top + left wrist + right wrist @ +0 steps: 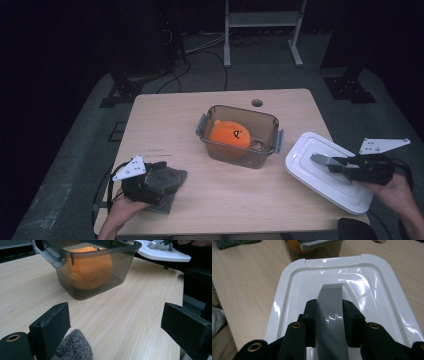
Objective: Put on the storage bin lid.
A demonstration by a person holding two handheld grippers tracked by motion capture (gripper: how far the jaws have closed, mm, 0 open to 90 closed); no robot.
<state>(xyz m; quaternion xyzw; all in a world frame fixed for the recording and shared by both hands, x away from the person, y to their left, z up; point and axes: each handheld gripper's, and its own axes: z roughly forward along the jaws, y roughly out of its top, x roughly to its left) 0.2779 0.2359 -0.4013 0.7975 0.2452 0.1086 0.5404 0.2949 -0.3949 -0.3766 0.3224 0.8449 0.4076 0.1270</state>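
White lid (pixel 325 172), gripped by its grey handle (pixel 331 315) in my right gripper (pixel 334 162) at the tabletop's (pixel 165 120) right edge, could tilt and clip the bin (pixel 239 136) rim, my left gripper (pixel 117 332) fingers wide beside the grey cloth (pixel 167 182).

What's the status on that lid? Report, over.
Right gripper shut on lid handle, white lid tilted. Left gripper open by grey cloth. Bin open, orange toy inside.

No readable text, label, brand, number or sign appears on anything here.
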